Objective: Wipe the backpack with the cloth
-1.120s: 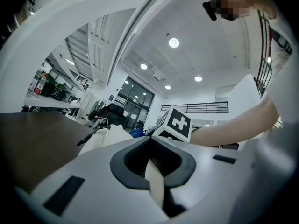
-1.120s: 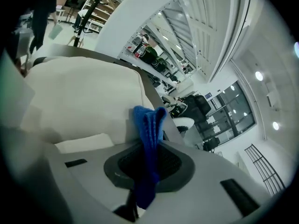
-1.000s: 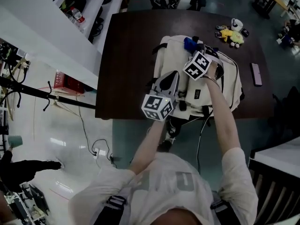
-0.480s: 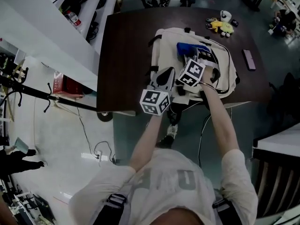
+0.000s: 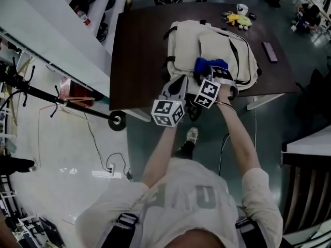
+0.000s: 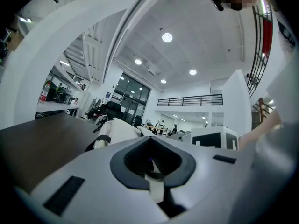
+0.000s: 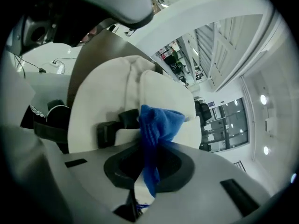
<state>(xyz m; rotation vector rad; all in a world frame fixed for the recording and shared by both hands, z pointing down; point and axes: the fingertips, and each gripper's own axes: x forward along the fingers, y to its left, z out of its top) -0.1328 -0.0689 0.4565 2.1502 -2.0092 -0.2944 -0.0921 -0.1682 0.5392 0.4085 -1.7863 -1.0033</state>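
A: Head view first. What's on the bench (image 5: 139, 45)?

B: One cream backpack (image 5: 222, 40) lying flat on the right half. One blue cloth (image 5: 211, 64) is bunched on its near edge, at 6 o'clock of the bag. There's a small cluster of soft toys (image 5: 237, 18) at the bag's 1 o'clock. One dark flat slab (image 5: 269, 51) sits at its 3 o'clock; can't say what it is.

A: Tongs?

B: Two. Right tongs (image 5: 207, 76) are at the cloth, coming in from its 6 o'clock. Left tongs (image 5: 182, 81) are just beside, at the cloth's 8 o'clock, by the bag's near corner at the bench edge.

A: Left gripper view.

B: Jaws are closed together with nothing between them. The backpack shows beyond at 11 o'clock, bare bench at 9. The tongs seem clear of the bag, doing no work.

A: Right gripper view.

B: Jaws are clamped on the cloth. The blue fold stands up out of them toward 12, against the bag's pale fabric as far as I can tell. One black buckle (image 7: 110, 127) sits at the cloth's 9 o'clock.

A: Progress?

B: My read is that wiping is under way, with the cloth at the near end of the bag. The fabric shows no damp track or dirt, so there's no telling how much is covered. I'd guess the far panel and the sides remain.
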